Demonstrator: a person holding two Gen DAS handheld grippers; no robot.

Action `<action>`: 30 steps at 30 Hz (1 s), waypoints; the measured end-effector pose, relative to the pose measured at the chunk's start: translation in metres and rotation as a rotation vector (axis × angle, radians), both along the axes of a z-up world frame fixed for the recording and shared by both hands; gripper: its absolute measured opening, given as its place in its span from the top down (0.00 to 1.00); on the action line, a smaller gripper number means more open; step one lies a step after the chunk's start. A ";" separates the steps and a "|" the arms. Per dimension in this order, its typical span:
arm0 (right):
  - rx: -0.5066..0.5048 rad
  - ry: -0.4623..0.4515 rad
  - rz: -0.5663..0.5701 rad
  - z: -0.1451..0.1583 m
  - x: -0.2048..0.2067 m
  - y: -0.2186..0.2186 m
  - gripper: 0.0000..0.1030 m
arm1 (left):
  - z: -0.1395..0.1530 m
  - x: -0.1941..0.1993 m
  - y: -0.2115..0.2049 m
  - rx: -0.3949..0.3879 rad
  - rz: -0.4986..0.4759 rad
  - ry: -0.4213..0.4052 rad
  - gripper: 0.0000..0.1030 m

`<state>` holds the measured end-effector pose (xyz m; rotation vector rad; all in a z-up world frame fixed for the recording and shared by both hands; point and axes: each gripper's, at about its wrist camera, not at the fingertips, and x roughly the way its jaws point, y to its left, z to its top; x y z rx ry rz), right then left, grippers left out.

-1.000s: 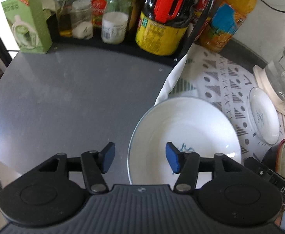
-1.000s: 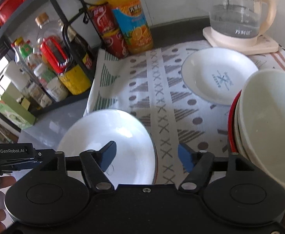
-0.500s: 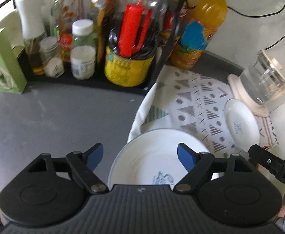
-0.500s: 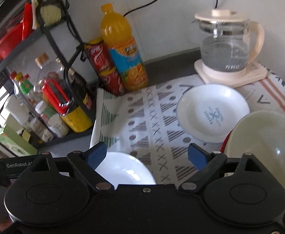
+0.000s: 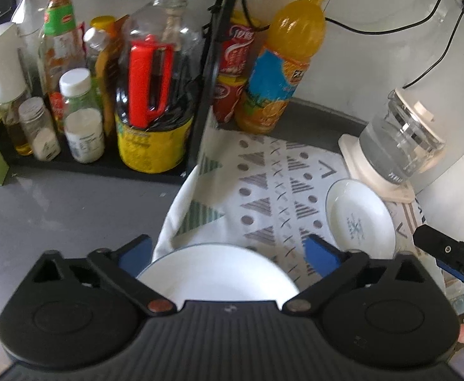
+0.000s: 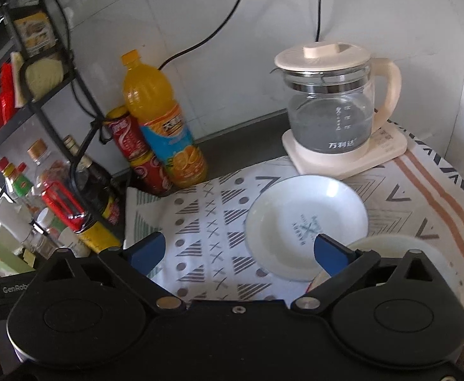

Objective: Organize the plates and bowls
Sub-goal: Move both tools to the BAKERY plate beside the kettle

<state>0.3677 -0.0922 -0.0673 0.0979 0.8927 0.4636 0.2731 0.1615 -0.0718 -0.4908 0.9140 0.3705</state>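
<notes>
1. Grey counter (image 5: 57, 203) is running under everything, and a patterned white cloth (image 5: 263, 184) is lying over its right part, its left edge folding up beside the rack (image 5: 206, 73).
2. Black rack is standing at the left, carrying bottles and jars; a big oil bottle (image 5: 155, 95) with a red handle is sitting at its right end.
3. An orange drink bottle (image 6: 159, 117) is standing against the wall next to two stacked red cans (image 6: 136, 155), just behind the cloth.
4. A glass kettle (image 6: 330, 104) with a cream lid is sitting on its cream base at the cloth's far right corner.
5. The left gripper (image 5: 228, 254) is hovering with its blue-padded jaws spread wide and nothing between them; the large plate (image 5: 216, 273) is lying below it on the cloth's near-left edge, partly hidden by the gripper body.
6. The right gripper (image 6: 238, 247) is also hanging with jaws spread wide apart, gripping nothing, over the cloth.
7. A small plate (image 6: 305, 225) with a dark mark in its centre is resting on the cloth just in front of the kettle base.
8. A cream bowl (image 6: 387, 247) is peeking out behind the right gripper's right finger, close to the small plate; whether they are touching I cannot tell.
</notes>
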 end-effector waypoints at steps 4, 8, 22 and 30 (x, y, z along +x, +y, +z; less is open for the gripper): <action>-0.005 0.003 0.004 0.000 0.020 -0.010 0.00 | 0.002 0.016 -0.010 -0.027 0.016 -0.003 0.00; -0.005 0.017 0.004 -0.002 0.040 -0.023 0.00 | 0.001 0.033 -0.023 -0.029 0.020 -0.002 0.00; 0.004 0.083 0.009 -0.019 0.093 -0.065 0.00 | -0.011 0.086 -0.061 -0.070 0.001 0.022 0.00; -0.003 0.153 -0.012 -0.041 0.121 -0.088 0.06 | -0.031 0.111 -0.076 -0.120 0.032 0.038 0.01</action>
